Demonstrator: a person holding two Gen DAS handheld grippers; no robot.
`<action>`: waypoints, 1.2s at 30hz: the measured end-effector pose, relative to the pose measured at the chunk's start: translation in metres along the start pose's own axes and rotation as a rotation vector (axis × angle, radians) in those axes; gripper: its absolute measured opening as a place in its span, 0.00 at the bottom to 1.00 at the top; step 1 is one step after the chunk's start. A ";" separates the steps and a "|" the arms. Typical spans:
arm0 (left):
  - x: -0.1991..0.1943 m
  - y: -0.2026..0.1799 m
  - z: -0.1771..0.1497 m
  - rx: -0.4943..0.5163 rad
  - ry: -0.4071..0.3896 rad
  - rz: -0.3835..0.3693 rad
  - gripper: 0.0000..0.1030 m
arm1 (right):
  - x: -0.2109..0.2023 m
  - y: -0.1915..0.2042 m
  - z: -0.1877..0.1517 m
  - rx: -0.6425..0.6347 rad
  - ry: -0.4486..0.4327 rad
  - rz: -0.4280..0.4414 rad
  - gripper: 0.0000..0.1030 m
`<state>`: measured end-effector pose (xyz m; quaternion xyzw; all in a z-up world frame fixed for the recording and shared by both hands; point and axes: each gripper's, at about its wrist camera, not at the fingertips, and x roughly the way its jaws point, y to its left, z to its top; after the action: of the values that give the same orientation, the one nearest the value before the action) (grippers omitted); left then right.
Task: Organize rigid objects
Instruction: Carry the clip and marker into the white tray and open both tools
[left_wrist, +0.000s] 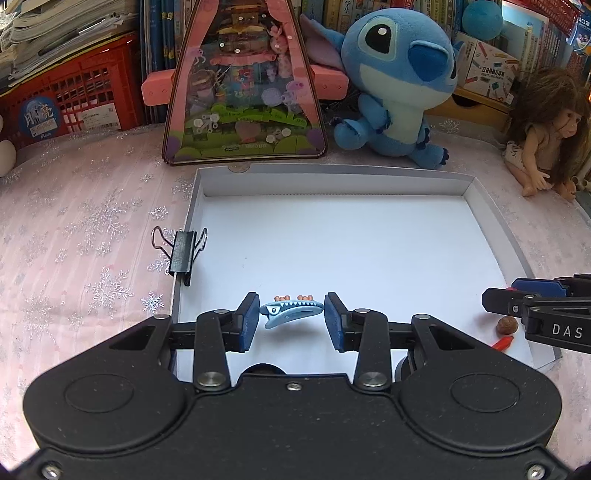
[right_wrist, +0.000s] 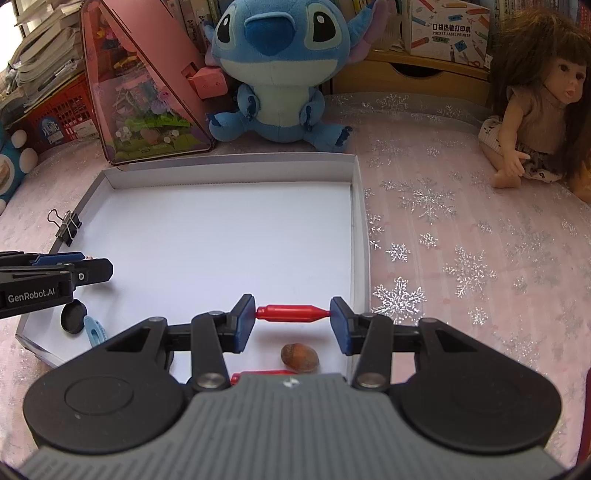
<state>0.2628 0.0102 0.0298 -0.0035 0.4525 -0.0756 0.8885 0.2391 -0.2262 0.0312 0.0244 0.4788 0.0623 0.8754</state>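
Your left gripper (left_wrist: 290, 320) hangs over the near end of the shallow white cardboard tray (left_wrist: 484, 206), its blue pads clamped end to end on a small light-blue shark-shaped hair clip (left_wrist: 290, 313), held crosswise above the tray floor with its toothed edge up and tiny orange pieces showing just behind it. Your right gripper (right_wrist: 293, 325) hangs over the tray's near right corner, close to the right wall, jaws pressed on both ends of a slim red plastic piece (right_wrist: 293, 312) that spans the gap level.

Below the right gripper a brown nut (right_wrist: 300, 356) lies on the tray floor, and a second red piece (right_wrist: 236, 378) peeks out from under the gripper body. In the right wrist view another light-blue clip (right_wrist: 95, 329) and a black round disc (right_wrist: 72, 316) lie in the tray's near left corner, beneath your left gripper.

A black binder clip (left_wrist: 181, 253) is clipped on the tray's left wall. Beyond the tray, on the pink snowflake cloth (right_wrist: 461, 236), stand a pink triangular toy box (left_wrist: 243, 92), a blue plush toy (right_wrist: 277, 70) and a long-haired doll (right_wrist: 535, 110).
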 end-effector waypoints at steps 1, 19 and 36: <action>0.001 0.000 0.000 0.002 0.001 0.006 0.35 | 0.001 0.000 0.000 0.002 0.002 0.000 0.49; 0.009 -0.002 -0.007 0.023 0.006 0.041 0.35 | 0.010 0.002 -0.007 -0.007 0.002 -0.016 0.50; 0.004 -0.007 -0.011 0.031 -0.014 0.045 0.44 | 0.002 -0.002 -0.012 0.007 -0.056 0.015 0.61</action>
<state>0.2555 0.0039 0.0206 0.0202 0.4450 -0.0626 0.8931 0.2301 -0.2277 0.0222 0.0329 0.4543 0.0663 0.8878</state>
